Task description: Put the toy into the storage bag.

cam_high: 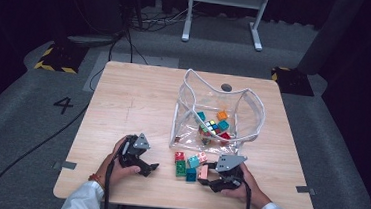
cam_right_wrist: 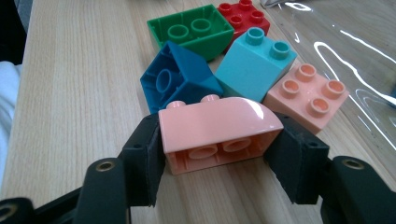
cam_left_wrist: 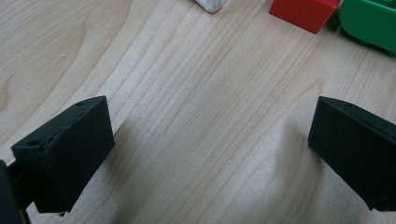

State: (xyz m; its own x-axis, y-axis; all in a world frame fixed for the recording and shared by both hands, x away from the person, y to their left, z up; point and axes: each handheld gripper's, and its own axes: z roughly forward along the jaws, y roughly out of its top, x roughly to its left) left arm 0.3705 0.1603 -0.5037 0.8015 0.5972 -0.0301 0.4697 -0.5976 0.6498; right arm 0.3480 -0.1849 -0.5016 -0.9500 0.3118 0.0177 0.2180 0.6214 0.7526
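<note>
The right gripper is clenching a pale pink curved brick by its two ends, both jaws pressing against it while it is lying tipped on its side on the wooden table, hollow underside facing the camera. In the high view this gripper is sitting near the table's front edge, the person's right hand wrapping around it. Just beyond the held brick, a dark blue brick is lying tilted with its open underside showing, touching a light blue brick standing studs-up beside it. A pink four-stud brick is resting to the right of that, and farther back a green brick and a red brick are sitting side by side. The left gripper is resting released, its jaws standing wide apart over bare wood with nothing between them; in its view the red brick and the green brick are peeking in at the top edge. In the high view the left gripper is pointing toward the cluster, held by the left hand. Behind the loose bricks, a clear plastic bag with white trim is standing open, holding more coloured bricks.
</note>
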